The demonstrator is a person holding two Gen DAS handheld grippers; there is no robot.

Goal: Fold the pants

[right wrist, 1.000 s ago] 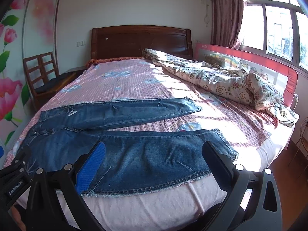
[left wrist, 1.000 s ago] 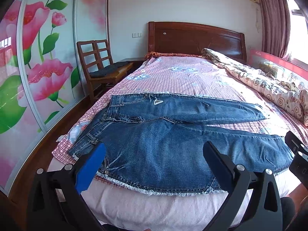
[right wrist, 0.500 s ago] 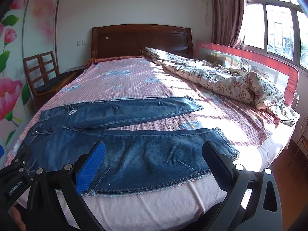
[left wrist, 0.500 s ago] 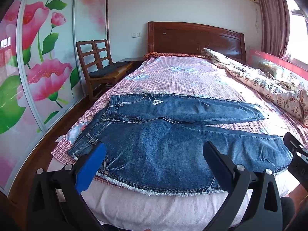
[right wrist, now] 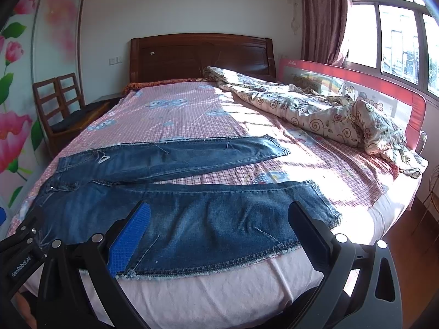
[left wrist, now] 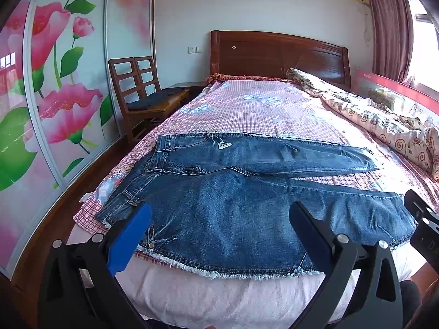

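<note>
Blue jeans (left wrist: 233, 200) lie spread flat across the near end of the bed, waist to the left and both legs running right, the legs apart in a V. They also show in the right wrist view (right wrist: 192, 213). My left gripper (left wrist: 219, 219) is open and empty, held above the near edge of the jeans by the waist end. My right gripper (right wrist: 219, 219) is open and empty, above the near leg. Part of the right gripper shows at the right edge of the left wrist view (left wrist: 422, 219).
The bed has a pink checked sheet (left wrist: 260, 109) and a wooden headboard (left wrist: 274, 52). A rumpled floral quilt (right wrist: 315, 109) lies along the right side by a red guard rail (right wrist: 356, 82). Wooden chairs (left wrist: 137, 87) and a flowered wardrobe (left wrist: 55, 96) stand left.
Both grippers have shifted only slightly; the jeans lie as before. Nothing was taken hold of.
</note>
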